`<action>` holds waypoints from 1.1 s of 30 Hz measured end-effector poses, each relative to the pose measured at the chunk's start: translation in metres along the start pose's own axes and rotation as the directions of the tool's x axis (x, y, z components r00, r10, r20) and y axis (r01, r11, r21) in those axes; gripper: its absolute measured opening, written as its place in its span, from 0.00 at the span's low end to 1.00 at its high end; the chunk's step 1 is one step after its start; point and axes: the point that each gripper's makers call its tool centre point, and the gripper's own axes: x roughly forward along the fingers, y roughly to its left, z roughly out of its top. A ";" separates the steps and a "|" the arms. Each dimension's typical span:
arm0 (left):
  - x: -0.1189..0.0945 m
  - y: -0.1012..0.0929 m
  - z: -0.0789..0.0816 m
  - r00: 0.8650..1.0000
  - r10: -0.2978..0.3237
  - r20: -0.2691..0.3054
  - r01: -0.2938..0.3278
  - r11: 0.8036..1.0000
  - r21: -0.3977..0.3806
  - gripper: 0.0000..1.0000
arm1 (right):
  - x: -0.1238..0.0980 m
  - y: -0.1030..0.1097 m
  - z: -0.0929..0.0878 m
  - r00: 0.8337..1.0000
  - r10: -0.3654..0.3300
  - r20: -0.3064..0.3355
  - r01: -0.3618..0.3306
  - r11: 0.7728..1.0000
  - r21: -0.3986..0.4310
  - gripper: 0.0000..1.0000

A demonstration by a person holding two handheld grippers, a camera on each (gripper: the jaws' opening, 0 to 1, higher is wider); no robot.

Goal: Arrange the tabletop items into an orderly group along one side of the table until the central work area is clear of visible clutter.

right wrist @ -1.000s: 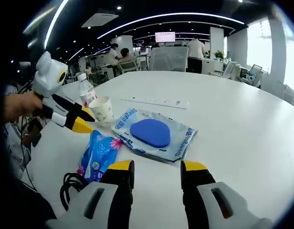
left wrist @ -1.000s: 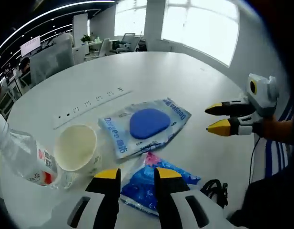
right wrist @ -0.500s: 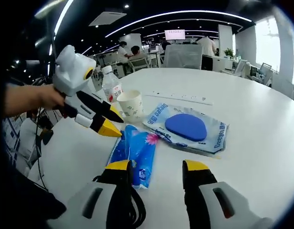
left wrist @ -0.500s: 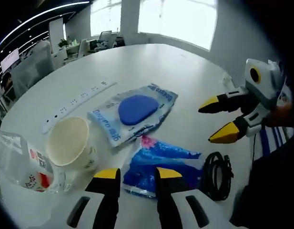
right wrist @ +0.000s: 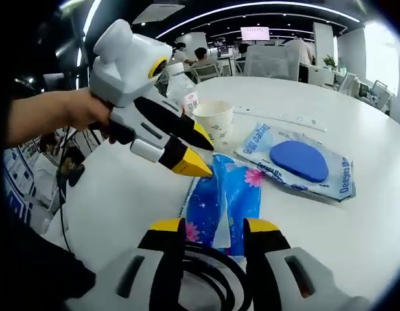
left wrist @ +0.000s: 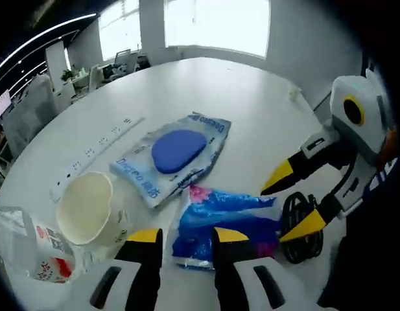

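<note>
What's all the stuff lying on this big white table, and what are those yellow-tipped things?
Table: one, white, round, under everything.
Power strip: one, white, beyond the cup.
Paper cup: one, cream, upright beside the bottle.
Water bottle: one, clear, red label, at the table edge.
Clear packet with blue pad: one, mid-table.
Blue tissue pack: one, flower print, nearest both tools.
Black cable: one, coiled, beside the tissue pack.
Left tool: yellow tips, open, over the tissue pack.
Right tool: yellow tips, open, above the cable.
</note>
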 end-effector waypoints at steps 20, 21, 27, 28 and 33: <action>0.015 0.010 -0.013 1.000 -0.019 -0.025 0.021 0.993 0.114 0.00 | 0.013 -0.001 -0.008 0.997 -0.039 -0.061 0.036 0.999 -0.040 0.00; 0.015 0.010 -0.013 1.000 -0.019 -0.025 0.022 0.993 0.115 0.00 | 0.013 -0.001 -0.008 0.997 -0.039 -0.060 0.036 0.999 -0.038 0.00; 0.007 0.008 -0.012 1.000 -0.018 -0.019 0.020 0.993 0.116 0.00 | 0.006 -0.002 -0.005 0.998 -0.032 -0.046 0.030 0.999 -0.030 0.00; 0.004 0.007 -0.012 1.000 -0.016 -0.018 0.018 0.993 0.113 0.00 | 0.005 -0.002 -0.004 0.999 -0.030 -0.044 0.029 0.999 -0.027 0.00; -0.013 0.005 -0.003 1.000 0.006 0.010 -0.007 0.996 0.088 0.00 | -0.004 0.000 0.002 1.000 -0.027 -0.016 0.027 0.999 -0.027 0.00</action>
